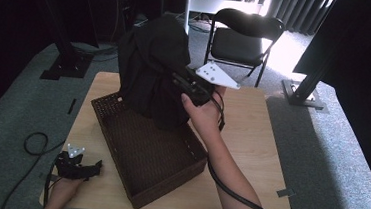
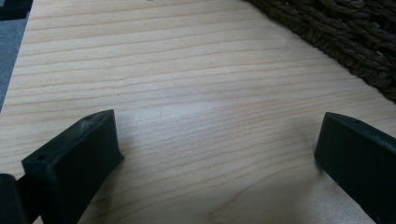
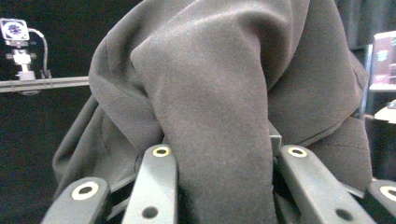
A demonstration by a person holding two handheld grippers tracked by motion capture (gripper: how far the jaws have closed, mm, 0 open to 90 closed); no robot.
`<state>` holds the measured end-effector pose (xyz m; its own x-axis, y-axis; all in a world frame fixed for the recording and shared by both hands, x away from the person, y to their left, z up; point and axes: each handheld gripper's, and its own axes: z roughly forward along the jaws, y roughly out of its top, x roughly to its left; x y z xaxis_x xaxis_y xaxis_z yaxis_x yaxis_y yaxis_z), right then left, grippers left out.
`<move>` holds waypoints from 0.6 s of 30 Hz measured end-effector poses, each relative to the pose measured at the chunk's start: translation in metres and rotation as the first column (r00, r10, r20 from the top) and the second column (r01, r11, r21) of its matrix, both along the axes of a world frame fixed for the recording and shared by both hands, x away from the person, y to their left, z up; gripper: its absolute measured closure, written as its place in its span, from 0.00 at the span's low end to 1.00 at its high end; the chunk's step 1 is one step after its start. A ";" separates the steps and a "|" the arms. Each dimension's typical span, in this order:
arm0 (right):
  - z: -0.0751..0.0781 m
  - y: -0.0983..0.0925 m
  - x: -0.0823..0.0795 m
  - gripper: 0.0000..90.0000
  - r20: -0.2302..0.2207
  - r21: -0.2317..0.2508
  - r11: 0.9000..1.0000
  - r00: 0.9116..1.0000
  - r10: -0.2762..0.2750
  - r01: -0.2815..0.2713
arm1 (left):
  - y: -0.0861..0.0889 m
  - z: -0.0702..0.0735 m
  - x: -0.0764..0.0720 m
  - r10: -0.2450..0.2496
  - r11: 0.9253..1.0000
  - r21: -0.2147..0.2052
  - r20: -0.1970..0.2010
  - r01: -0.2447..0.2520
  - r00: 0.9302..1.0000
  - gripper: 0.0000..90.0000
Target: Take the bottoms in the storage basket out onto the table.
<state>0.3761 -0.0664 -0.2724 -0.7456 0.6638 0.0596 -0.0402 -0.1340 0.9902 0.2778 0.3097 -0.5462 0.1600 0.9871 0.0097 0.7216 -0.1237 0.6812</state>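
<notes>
Left gripper rests released at the bench's near-left corner, jaws wide apart over bare wood, likely parked clear of the wicker basket. Right gripper clenches a fold of the dark garment, hanging it above the basket's far end, presumably to clear its rim. No legible labels or writing.

The right tongs are raised at the end of an outstretched forearm, jaws clamped, while the left tongs sit low, level, jaws spread wide apart.
</notes>
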 end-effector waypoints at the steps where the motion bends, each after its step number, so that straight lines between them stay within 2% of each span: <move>1: 0.002 -0.004 0.000 0.78 0.003 0.005 1.000 1.000 -0.006 0.006 | 0.000 0.000 0.000 0.000 1.000 0.000 0.000 0.000 1.000 0.00; 8: 0.012 -0.028 0.002 0.78 0.012 0.002 0.998 0.998 -0.057 0.057 | 0.000 0.000 0.000 0.000 1.000 0.000 0.001 0.000 1.000 0.00; 13: 0.008 -0.046 0.003 0.78 0.014 0.004 0.995 0.995 -0.100 0.100 | 0.000 0.000 0.000 0.000 1.000 -0.001 0.001 0.000 1.000 0.00; 18: 0.002 -0.065 0.005 0.78 0.002 -0.018 0.989 0.989 -0.145 0.145 | 0.000 0.000 0.000 0.001 1.000 -0.001 0.002 -0.001 1.000 0.00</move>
